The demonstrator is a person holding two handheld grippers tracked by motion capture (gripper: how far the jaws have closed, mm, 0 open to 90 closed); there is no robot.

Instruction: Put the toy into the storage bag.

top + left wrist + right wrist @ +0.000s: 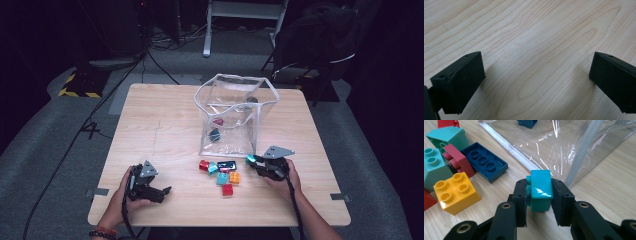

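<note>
My right gripper (539, 192) is shut on a turquoise brick (540, 190), its two black pads pressed against the brick's sides; from above it sits by the clear bag's front right corner (251, 160). A cluster of loose bricks lies to its left: a yellow one (455, 192), a dark blue plate (485, 161), red and teal pieces (220, 172). The clear plastic bag (235, 117) stands upright with two bricks inside. My left gripper (534, 82) is open over bare wood, jaws wide apart; it rests at the table's front left (150, 186).
The light wooden table (160, 115) has open surface at the left and back. Cables cross the grey floor to the left (80, 135). A white frame leg (207, 30) and a dark chair (320, 35) stand beyond the far edge.
</note>
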